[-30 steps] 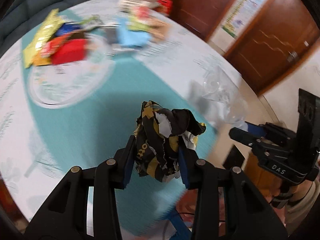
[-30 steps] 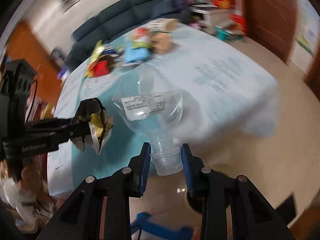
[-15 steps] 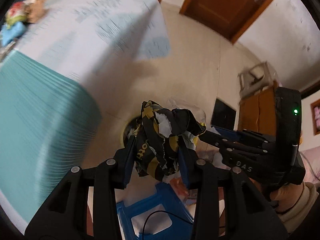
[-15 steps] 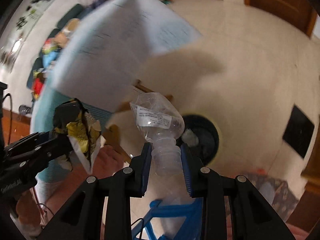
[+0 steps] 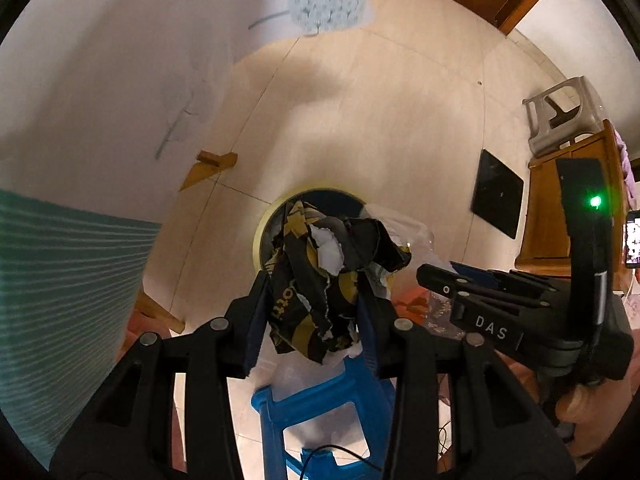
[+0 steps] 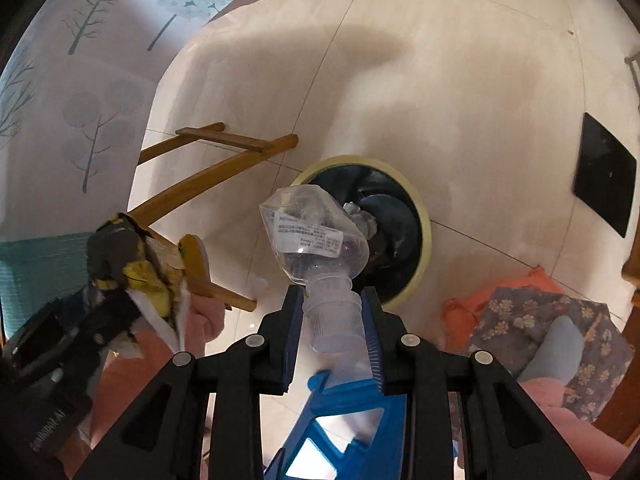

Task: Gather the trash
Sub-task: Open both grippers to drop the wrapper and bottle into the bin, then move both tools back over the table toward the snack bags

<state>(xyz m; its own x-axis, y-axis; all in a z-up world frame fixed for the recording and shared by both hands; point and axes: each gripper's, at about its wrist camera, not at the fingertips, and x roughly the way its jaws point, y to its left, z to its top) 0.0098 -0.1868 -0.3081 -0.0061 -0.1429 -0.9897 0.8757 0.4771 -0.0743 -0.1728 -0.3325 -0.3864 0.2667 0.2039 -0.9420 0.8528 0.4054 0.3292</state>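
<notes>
My left gripper (image 5: pixel 312 312) is clamped on one crumpled wrapper (image 5: pixel 320 276); my right gripper (image 6: pixel 332 320) pinches one clear bottle (image 6: pixel 316 236) by its neck. One bin (image 6: pixel 424 240) sits just beyond both.

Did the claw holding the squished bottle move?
Yes. The right claw with the bottle left the table and came down over the bin on the floor.

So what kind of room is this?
Probably a room in someone's home: a table under a tree-print tablecloth, a tiled floor, and a round trash bin standing on it.
</notes>
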